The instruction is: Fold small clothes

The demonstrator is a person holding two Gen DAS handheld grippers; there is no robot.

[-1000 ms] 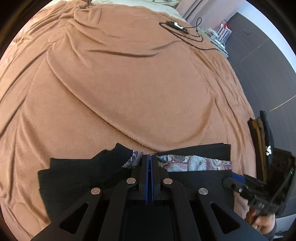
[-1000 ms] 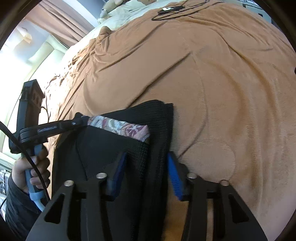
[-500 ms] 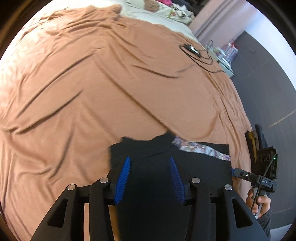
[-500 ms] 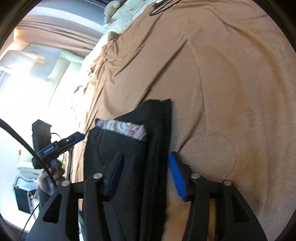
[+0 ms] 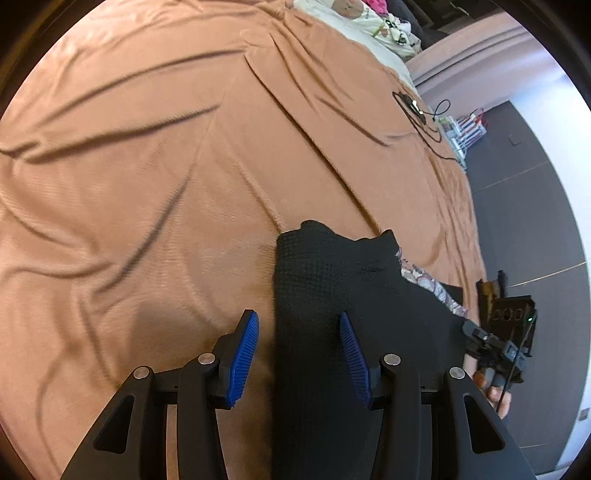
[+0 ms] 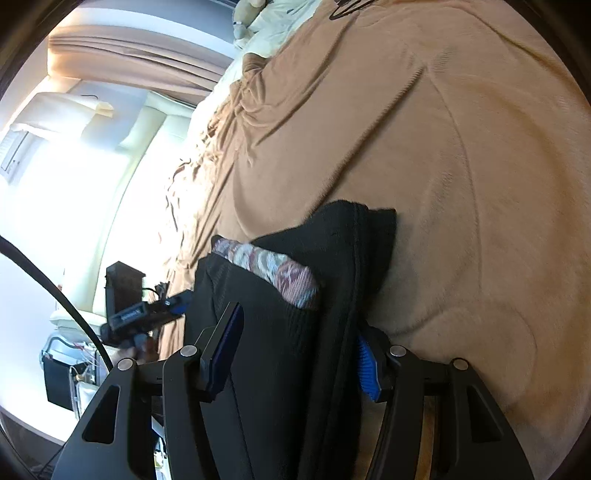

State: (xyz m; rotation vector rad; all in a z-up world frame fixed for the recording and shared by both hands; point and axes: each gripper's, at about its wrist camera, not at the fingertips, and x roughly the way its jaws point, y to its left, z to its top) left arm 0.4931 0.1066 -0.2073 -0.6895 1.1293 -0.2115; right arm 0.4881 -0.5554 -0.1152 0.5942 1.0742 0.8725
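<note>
A black knit garment with a patterned waistband lies folded on the brown bed cover. My left gripper hovers open over the garment's left edge, its blue pads clear of the cloth. In the right wrist view the same garment and its waistband lie under my right gripper. That gripper is open, astride the folded right edge, and the cloth hides part of its right pad. Each gripper also shows in the other's view: the right gripper and the left gripper.
A black cable with a small device lies on the far part of the bed. Pillows and a soft toy sit at the head. Dark floor borders the bed's right edge, and a bright window is on its other side.
My left gripper opened, let go of the cloth by the waistband and moved left to the garment's edge. My right gripper opened wider and tipped downward over the fold.
</note>
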